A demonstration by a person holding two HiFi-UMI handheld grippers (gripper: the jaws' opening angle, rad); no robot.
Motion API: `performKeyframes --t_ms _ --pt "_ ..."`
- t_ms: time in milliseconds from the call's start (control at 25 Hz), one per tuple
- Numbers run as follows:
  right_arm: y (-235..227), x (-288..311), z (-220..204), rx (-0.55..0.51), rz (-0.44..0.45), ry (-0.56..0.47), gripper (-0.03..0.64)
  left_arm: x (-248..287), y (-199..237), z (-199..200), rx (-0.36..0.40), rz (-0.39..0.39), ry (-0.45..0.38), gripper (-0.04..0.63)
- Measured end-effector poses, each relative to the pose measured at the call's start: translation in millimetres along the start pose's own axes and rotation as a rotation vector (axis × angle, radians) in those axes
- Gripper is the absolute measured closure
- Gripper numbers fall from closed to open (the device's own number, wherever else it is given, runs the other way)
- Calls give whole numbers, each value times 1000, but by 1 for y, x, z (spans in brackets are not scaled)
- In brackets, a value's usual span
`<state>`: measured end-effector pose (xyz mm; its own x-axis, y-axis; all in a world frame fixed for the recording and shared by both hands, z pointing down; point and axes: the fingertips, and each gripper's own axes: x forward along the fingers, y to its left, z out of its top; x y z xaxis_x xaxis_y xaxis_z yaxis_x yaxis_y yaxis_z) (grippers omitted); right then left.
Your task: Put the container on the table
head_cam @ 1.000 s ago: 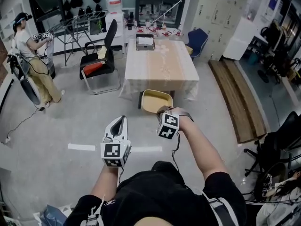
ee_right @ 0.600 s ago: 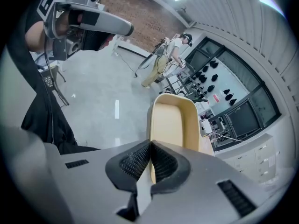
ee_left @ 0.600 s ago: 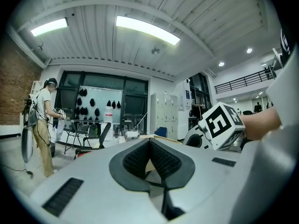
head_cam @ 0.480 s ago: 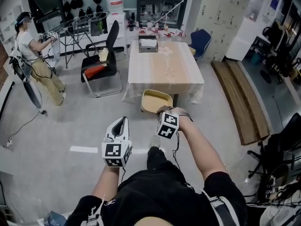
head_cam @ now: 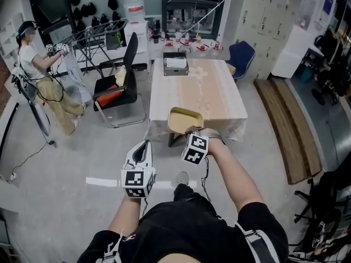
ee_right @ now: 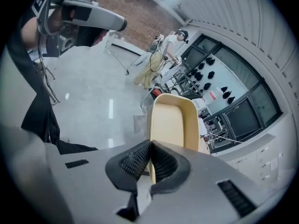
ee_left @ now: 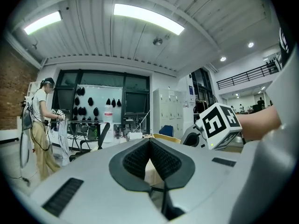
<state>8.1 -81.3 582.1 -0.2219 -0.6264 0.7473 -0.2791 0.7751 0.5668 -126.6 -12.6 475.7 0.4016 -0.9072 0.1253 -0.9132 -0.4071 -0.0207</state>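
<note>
A shallow tan container (head_cam: pixel 185 119) hangs in the air at the near end of the cloth-covered table (head_cam: pixel 197 89), its far part over the table's edge in the head view. My right gripper (head_cam: pixel 190 131) is shut on its near rim, and the right gripper view shows the pads (ee_right: pixel 140 160) pinching the container (ee_right: pixel 173 122) wall. To the left and lower, my left gripper (head_cam: pixel 143 145) is shut with nothing in it. In the left gripper view its gripper (ee_left: pixel 149 143) points level towards the table, with the right gripper's marker cube (ee_left: pixel 217 125) beside it.
A grey box (head_cam: pixel 175 64) and small items stand at the table's far end. A black chair (head_cam: pixel 118 84) is left of the table, a blue chair (head_cam: pixel 241 53) at its far right. A person (head_cam: pixel 38 75) stands far left. Wooden planks (head_cam: pixel 290 130) lie at right.
Both grippers and the container have come forward to the table. The container, earlier over the floor short of the table, now overlaps its near edge. Both grips are unchanged.
</note>
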Motion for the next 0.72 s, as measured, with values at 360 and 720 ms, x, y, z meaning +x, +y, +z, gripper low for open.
performKeyframes --t_ms 360,720 --pt "-174 119 -13 0 43 -22 594 207 47 46 18 21 1 583" --pt "-264 208 -6 -23 86 -28 594 328 86 48 -3 18 34 583"
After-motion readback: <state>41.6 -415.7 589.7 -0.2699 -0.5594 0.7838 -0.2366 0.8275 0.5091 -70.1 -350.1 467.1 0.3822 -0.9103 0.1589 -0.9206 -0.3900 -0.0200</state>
